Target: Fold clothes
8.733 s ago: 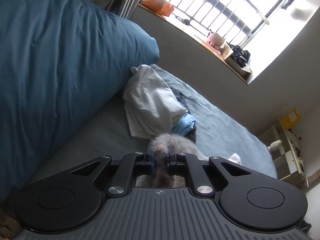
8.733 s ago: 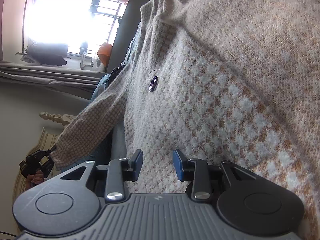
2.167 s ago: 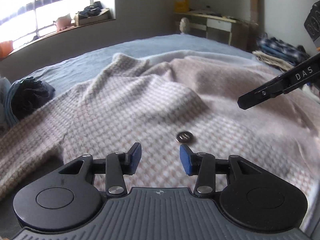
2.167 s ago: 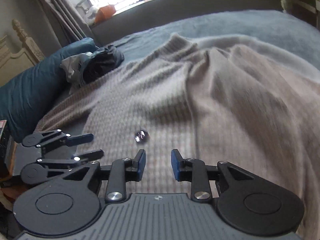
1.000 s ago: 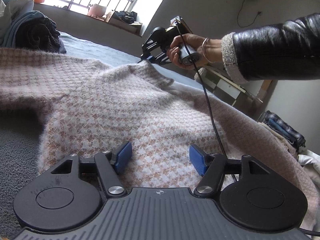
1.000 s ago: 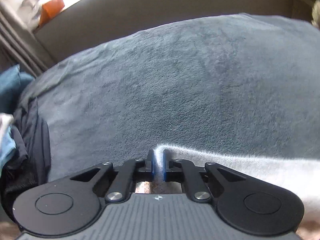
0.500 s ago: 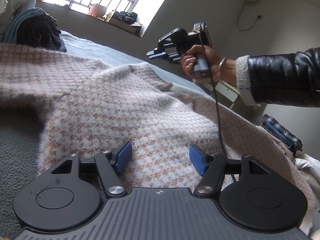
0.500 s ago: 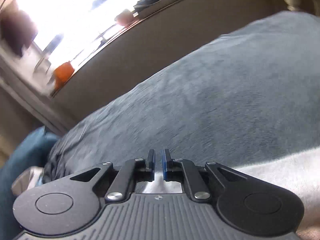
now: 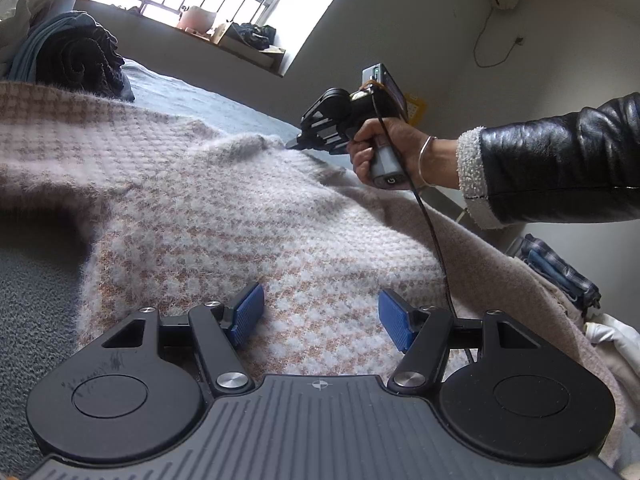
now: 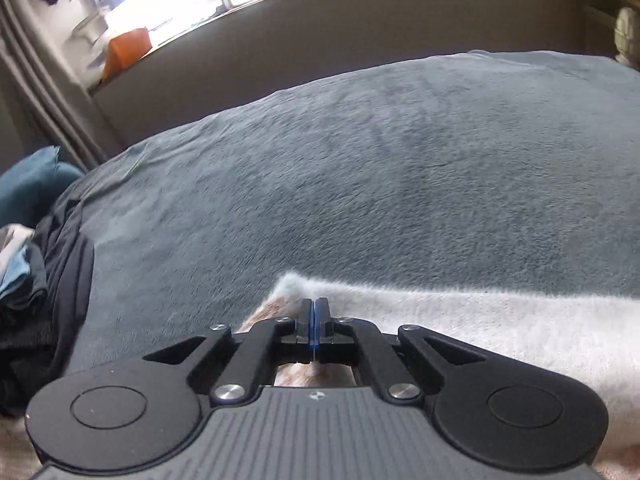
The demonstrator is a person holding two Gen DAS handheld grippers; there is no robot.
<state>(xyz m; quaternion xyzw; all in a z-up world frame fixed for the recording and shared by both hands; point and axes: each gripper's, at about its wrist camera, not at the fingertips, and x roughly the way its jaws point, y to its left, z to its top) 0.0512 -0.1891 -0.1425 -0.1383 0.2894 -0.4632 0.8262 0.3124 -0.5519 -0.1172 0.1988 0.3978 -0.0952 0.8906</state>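
A fuzzy pink-and-white checked sweater (image 9: pixel 224 216) lies spread over the grey bed (image 9: pixel 36 292). My left gripper (image 9: pixel 320 316) hovers low over its near part, open, with nothing between the blue pads. A hand (image 9: pixel 384 148) in a black sleeve holds my right gripper (image 9: pixel 292 145) with its tips at the sweater's raised far edge. In the right wrist view the right gripper (image 10: pixel 315 304) has its jaws closing. The pads meet and no fabric shows between them. The sweater's white edge (image 10: pixel 480 328) lies just past the tips.
Dark and light clothes (image 9: pixel 76 60) are piled at the far left of the bed, seen also as a heap (image 10: pixel 36 280) beside a blue pillow (image 10: pixel 28 188). Plaid fabric (image 9: pixel 560 268) hangs off the bed's right side. Bare bedcover (image 10: pixel 360 184) stretches toward the window wall.
My right gripper came down from the air to the sweater's far edge and its pads closed fully. The left gripper stayed where it was, still open.
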